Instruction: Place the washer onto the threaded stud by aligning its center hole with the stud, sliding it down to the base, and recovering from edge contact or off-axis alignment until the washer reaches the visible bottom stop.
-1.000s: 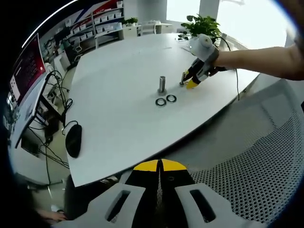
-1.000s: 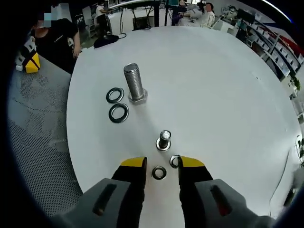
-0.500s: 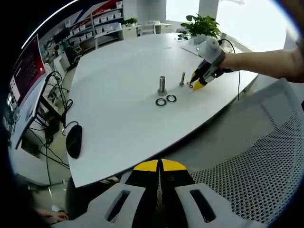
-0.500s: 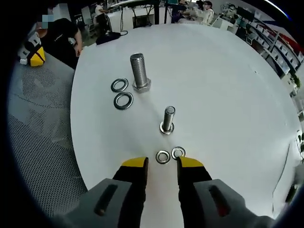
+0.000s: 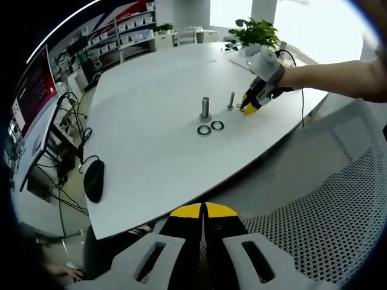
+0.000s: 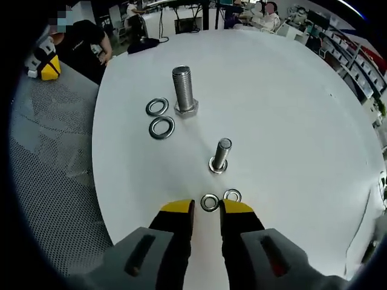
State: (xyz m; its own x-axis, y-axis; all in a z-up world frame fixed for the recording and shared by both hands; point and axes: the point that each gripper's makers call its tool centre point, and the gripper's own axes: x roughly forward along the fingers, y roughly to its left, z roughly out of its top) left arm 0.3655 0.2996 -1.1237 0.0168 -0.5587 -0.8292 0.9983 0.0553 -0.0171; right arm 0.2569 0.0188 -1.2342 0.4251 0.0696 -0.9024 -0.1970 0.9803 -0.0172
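Washers first: two small ones lie flat on the white table [image 6: 290, 109], touching each other, just past the right gripper [image 6: 206, 209] tips. Near small washer [image 6: 210, 202] sits right at the mouth between the yellow tips; second small washer [image 6: 231, 195] is just off the right-hand tip. Jaws stand apart w/ a narrow gap and hold nothing; nothing is pinched.

Change vs 0.5 s ago: the gap has narrowed and the tips have crept fwd toward the near washer, which now lies closer to the centre line. A sec ago the jaws were wider and bracketed both washers. Reads as lining up a pinch on one washer, not both; pick not made yet.

Outward: small threaded stud [image 6: 220, 155] stands upright just beyond the washers, its base looks bare of washers. Farther on, a large stud [image 6: 184, 90] is upright too, w/ two large washers [image 6: 158, 116] flat beside it.

In the left gripper view, the left gripper [image 5: 204, 212] hangs back over a mesh chair [image 5: 338, 199], well off the table edge, yellow tips together, nothing between them. It hasn't moved across the three pics. The right gripper shows far off by the small stud.

Task-wise: early. Washer not lifted, so hole-to-stud alignment and slide-down are all ahead.
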